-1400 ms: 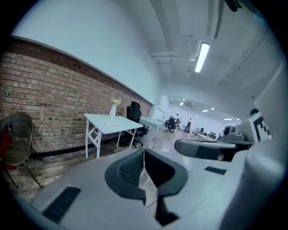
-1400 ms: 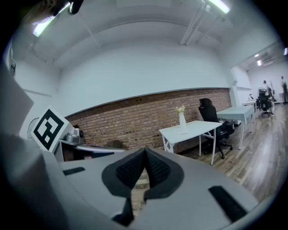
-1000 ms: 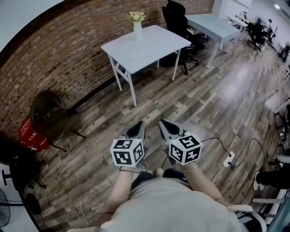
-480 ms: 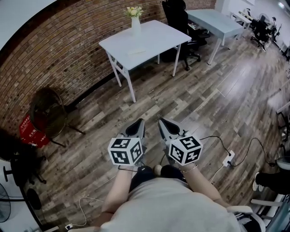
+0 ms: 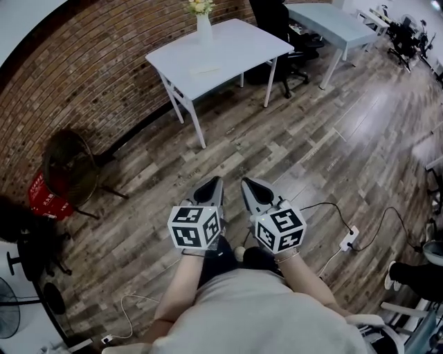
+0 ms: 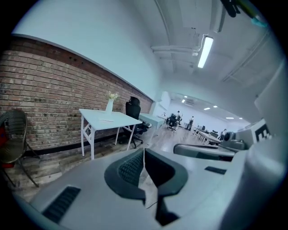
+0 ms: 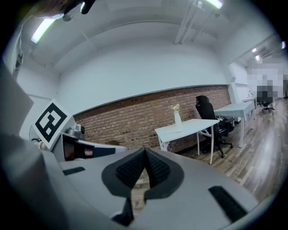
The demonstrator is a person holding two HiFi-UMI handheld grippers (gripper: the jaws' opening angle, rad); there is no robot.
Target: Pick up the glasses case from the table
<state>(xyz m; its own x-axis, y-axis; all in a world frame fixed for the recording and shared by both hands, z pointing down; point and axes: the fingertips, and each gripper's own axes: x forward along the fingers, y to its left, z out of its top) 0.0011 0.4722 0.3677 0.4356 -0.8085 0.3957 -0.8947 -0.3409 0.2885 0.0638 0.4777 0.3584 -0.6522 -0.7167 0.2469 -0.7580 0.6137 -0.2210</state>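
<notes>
A white folding table (image 5: 235,52) stands far ahead by the brick wall. On it lies a small flat pale object (image 5: 205,69), too small to tell whether it is the glasses case; the same pale object (image 6: 107,120) shows in the left gripper view, and the pale object (image 7: 173,131) in the right gripper view. My left gripper (image 5: 216,182) and right gripper (image 5: 246,183) are held side by side over the wooden floor, well short of the table. Both are shut with nothing between their jaws, as seen on the left gripper (image 6: 144,150) and the right gripper (image 7: 145,149).
A white vase with flowers (image 5: 203,24) stands on the table's far end. Behind are a black office chair (image 5: 277,21) and a second table (image 5: 332,24). A wicker chair (image 5: 69,173) and red crate (image 5: 45,200) are at left. A power strip (image 5: 348,242) with cable lies at right.
Both grippers have drifted slightly forward together, still shut and side by side. The table and vase now sit a little higher in the head view.
</notes>
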